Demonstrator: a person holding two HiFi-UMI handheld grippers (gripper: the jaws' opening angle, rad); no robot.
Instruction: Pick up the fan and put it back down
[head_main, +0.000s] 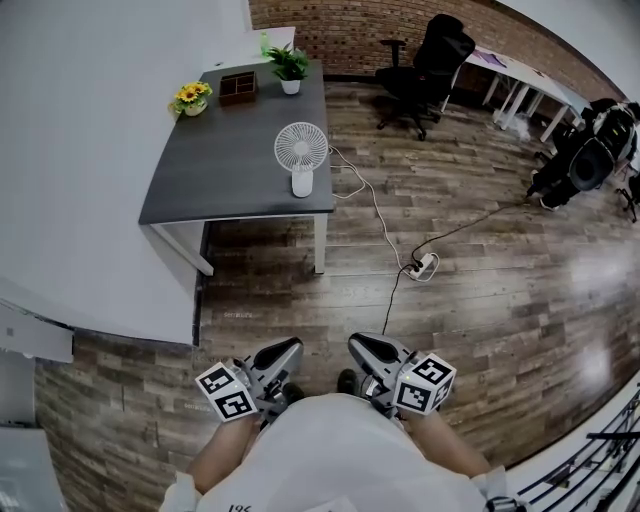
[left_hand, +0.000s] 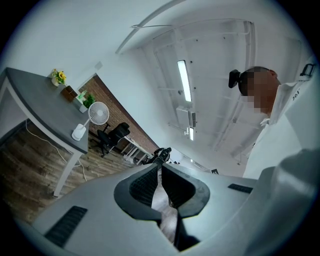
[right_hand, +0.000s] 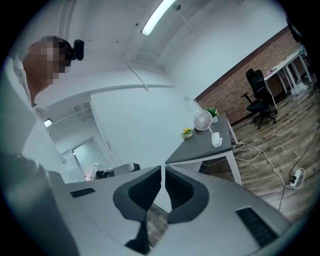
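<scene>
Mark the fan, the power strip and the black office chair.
fan (head_main: 301, 148), head view, centre of its round grille.
power strip (head_main: 424, 266), head view, its white body on the floor.
black office chair (head_main: 435, 60), head view, its dark upholstery.

No word, brand or number could be read anywhere: black-and-white square patterns stood on the marker cube (head_main: 226, 391) of the left tool (head_main: 284, 350) and on that of the right tool (head_main: 366, 348), and dark characters on the person's white garment (head_main: 330, 450) were cut off and illegible.
</scene>
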